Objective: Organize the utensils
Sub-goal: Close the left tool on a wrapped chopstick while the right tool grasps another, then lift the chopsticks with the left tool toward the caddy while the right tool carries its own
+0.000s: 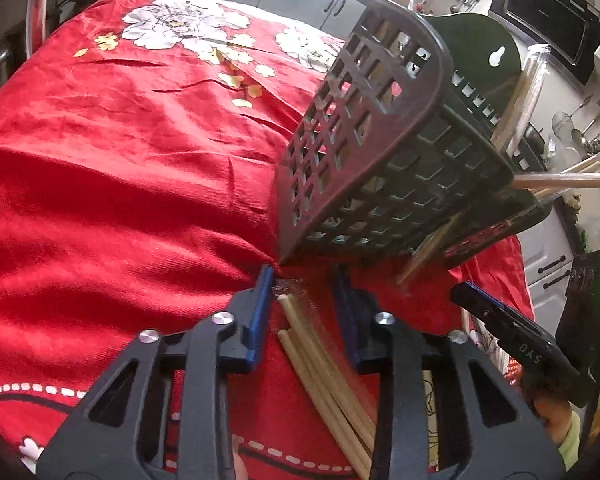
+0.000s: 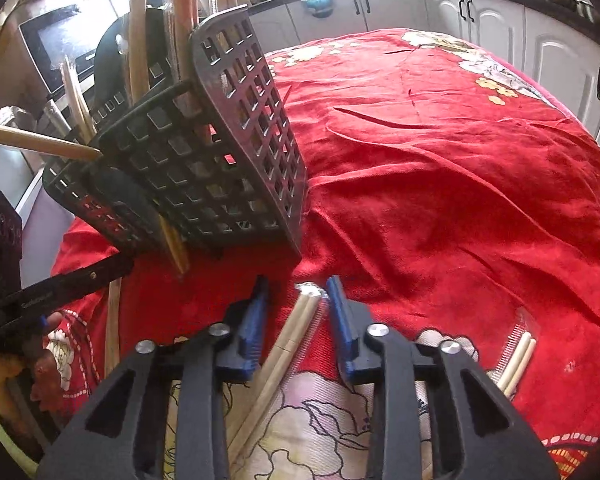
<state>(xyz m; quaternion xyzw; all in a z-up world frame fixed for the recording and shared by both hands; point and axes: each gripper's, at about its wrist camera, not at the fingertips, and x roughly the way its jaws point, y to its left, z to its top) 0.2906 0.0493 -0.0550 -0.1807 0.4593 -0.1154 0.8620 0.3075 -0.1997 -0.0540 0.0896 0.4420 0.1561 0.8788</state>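
Left gripper [image 1: 304,284] and right gripper [image 2: 296,292] each straddle wrapped chopsticks [image 1: 324,364] unclamped; basket [image 1: 384,152] holds several, more remain

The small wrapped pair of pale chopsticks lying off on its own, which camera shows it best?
The right wrist view. The wrapped pair lies there in the open on the red cloth, to the right of the right gripper, its clear wrapper visible. The left wrist view does not show it; only other chopsticks appear there.
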